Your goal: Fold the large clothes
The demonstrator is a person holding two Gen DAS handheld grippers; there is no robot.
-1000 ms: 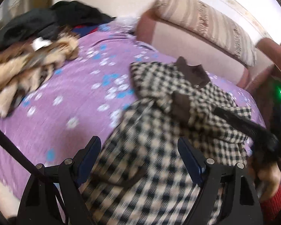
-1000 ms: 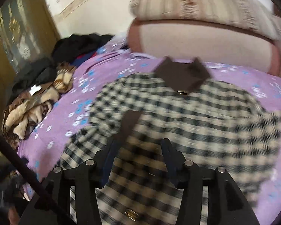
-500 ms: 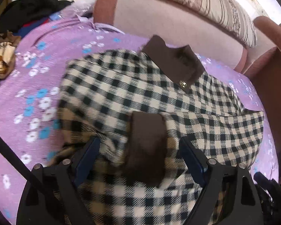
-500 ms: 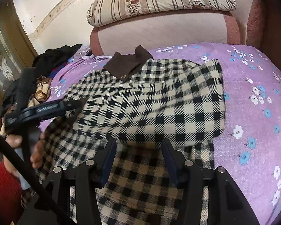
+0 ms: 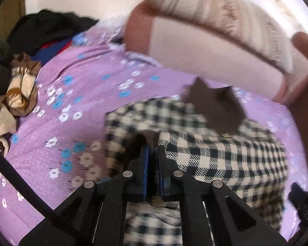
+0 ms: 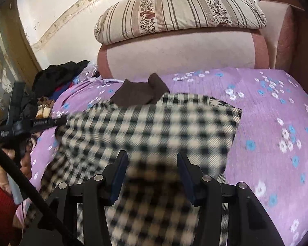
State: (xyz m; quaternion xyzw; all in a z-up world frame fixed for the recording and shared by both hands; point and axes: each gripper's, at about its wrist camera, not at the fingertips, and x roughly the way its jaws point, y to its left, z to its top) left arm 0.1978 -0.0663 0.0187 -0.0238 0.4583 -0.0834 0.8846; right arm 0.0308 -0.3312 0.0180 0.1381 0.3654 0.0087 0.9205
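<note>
Left gripper (image 5: 153, 153) clamped on checked coat (image 5: 215, 160) sleeve cuff at the bed's (image 5: 82, 102) middle, to fold inward; right gripper (image 6: 152, 164) half-open, empty, over the hem.

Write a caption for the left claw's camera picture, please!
Left claw pinches the checked coat on the purple flowered bedspread.

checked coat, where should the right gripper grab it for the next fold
Take the checked coat at its free right edge, near the folded corner, coming in from the bare purple bedspread side. That edge lies flat and exposed there; the left gripper already pinches the opposite side.
</note>
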